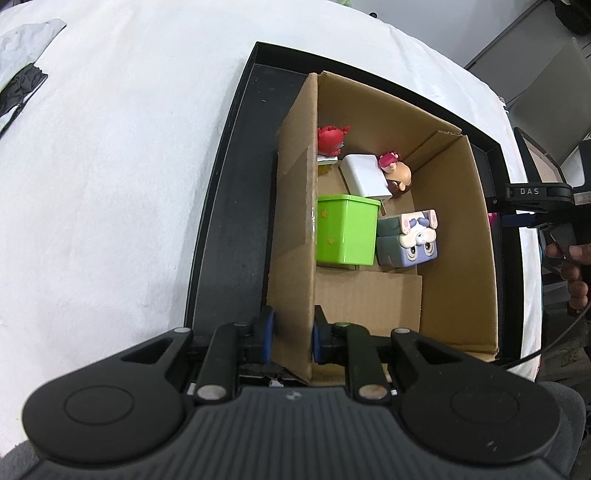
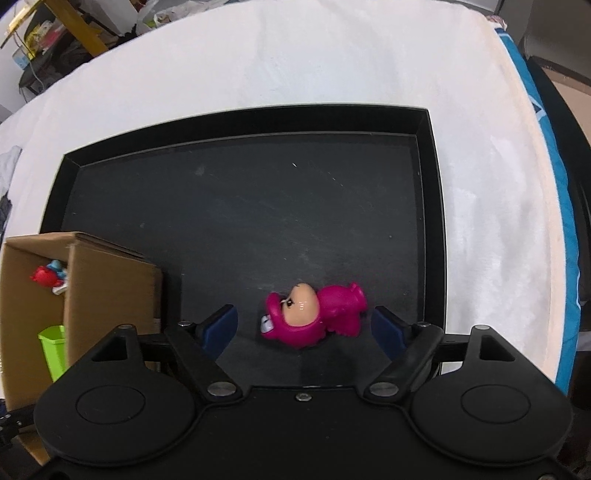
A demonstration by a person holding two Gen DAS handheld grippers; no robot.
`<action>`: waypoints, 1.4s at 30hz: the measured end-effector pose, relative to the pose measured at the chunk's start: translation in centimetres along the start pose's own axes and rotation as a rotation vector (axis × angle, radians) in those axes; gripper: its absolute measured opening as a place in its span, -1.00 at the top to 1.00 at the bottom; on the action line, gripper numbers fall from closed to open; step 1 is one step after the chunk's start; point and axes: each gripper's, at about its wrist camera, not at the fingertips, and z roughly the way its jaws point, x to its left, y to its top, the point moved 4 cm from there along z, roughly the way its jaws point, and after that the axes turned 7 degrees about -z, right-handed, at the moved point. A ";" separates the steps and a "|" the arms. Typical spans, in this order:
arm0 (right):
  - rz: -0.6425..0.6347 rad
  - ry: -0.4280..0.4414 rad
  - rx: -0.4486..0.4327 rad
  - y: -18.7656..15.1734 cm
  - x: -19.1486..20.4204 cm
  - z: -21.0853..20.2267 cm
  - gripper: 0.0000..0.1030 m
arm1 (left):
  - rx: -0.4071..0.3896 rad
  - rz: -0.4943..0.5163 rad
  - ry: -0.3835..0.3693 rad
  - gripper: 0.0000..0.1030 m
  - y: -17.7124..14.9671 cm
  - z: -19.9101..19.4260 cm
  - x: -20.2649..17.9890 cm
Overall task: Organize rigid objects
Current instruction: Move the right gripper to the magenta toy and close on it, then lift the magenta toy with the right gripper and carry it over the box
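Note:
A cardboard box [image 1: 450,236] stands in a black tray [image 1: 236,206]. My left gripper [image 1: 291,334] is shut on the box's left wall [image 1: 295,221]. Inside lie a green cube [image 1: 347,230], a white block [image 1: 364,175], a red figure [image 1: 332,138], a grey-purple animal cube [image 1: 406,238] and a small doll [image 1: 397,173]. In the right wrist view a pink figure [image 2: 314,314] lies on its side on the tray floor [image 2: 258,206]. My right gripper [image 2: 304,326] is open, one finger on each side of the figure, not touching it. The box [image 2: 107,288] is at the left.
The tray rests on a white cloth [image 1: 110,184] that covers the table. A grey and black bag [image 1: 22,74] lies at the far left. The other gripper and the hand that holds it [image 1: 554,206] show at the right edge. Shelves and clutter stand behind the table [image 2: 55,33].

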 end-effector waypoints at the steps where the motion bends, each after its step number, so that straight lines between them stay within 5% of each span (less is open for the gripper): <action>1: 0.006 0.001 0.006 0.0 -0.1 0.3 -0.54 | 0.000 -0.002 0.000 0.64 0.0 0.0 0.0; 11: 0.042 -0.010 0.020 0.5 -0.7 2.1 -0.51 | -0.001 -0.003 0.007 0.64 0.0 0.1 0.0; 13: 0.048 -0.009 0.032 0.4 -0.7 2.3 -0.23 | -0.002 0.001 0.010 0.64 0.0 0.2 -0.1; 42: -0.054 0.008 -0.059 0.7 5.5 -6.2 -0.22 | -0.019 0.009 -0.021 0.60 -0.4 -0.3 -0.2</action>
